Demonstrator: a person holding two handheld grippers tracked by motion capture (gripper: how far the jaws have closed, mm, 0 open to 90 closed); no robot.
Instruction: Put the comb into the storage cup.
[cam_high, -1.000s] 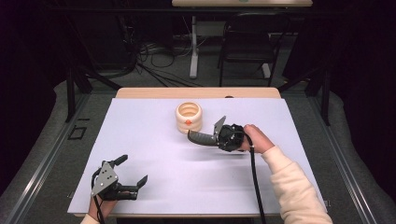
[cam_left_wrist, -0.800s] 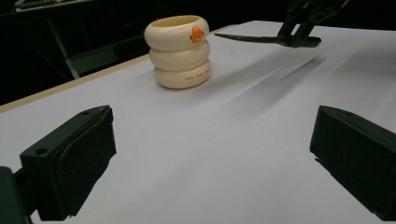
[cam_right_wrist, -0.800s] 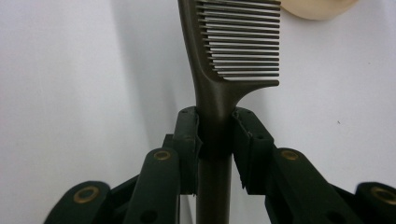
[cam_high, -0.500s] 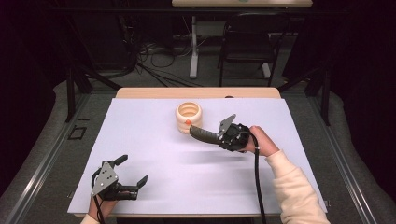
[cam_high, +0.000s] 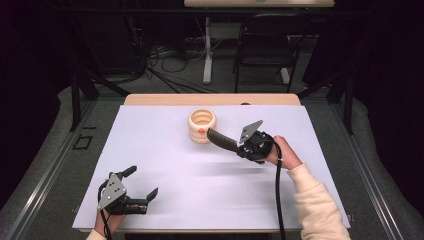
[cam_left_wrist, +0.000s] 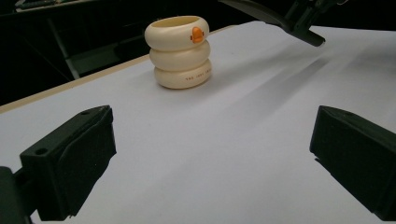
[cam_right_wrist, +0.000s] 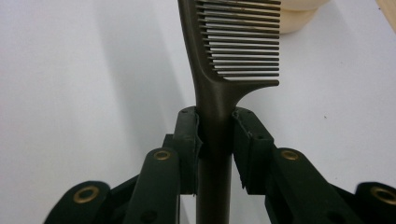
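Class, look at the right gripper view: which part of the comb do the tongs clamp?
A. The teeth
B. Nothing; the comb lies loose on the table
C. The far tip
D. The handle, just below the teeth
D: in the right gripper view the right tongs press from both sides on the narrow handle of the dark comb, just below where its teeth begin.

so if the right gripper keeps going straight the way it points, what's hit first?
Probably the cream ringed holder. The right gripper is shut on a dark comb, whose far end already reaches the holder's side in the high view. Whether it touches yet is unclear.
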